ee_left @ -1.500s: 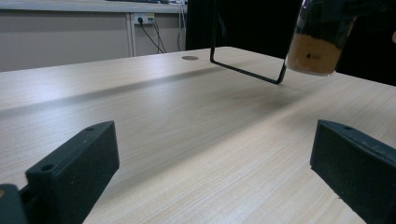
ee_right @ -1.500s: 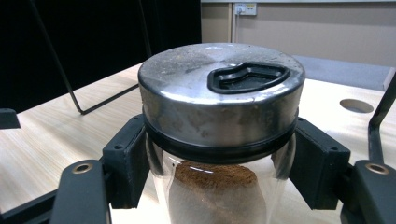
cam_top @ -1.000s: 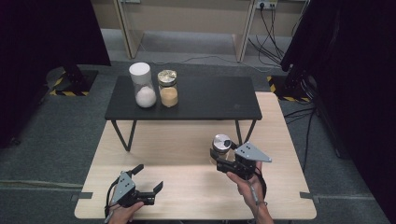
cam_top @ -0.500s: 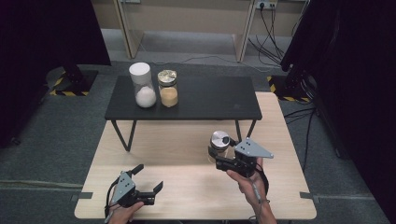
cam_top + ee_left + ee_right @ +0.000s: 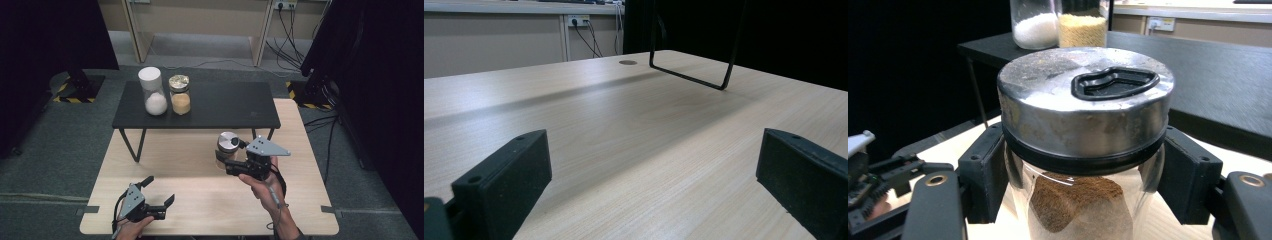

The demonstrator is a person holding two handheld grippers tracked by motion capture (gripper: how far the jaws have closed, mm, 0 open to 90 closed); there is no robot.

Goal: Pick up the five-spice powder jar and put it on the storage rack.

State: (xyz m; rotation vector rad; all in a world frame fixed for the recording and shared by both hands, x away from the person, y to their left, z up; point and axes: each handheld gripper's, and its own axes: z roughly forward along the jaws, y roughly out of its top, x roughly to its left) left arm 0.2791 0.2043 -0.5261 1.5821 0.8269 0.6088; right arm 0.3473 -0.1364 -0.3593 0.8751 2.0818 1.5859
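1. The right gripper (image 5: pixel 227 161) is clamped on a jar (image 5: pixel 1083 150) of brown powder with a metal lid, held above the wooden table (image 5: pixel 200 200).
2. The left gripper (image 5: pixel 161 196) rests low on that table, jaws wide apart, empty.
3. A black stand (image 5: pixel 225 107) bears two more jars (image 5: pixel 165 92).
4. Grey carpet (image 5: pixel 60 150) surrounds the table; dark curtains (image 5: pixel 380 75) hang at the sides.

Right gripper (image 5: pixel 226 161) raised, jaws clamped; left gripper (image 5: pixel 159 192) low, jaws apart.
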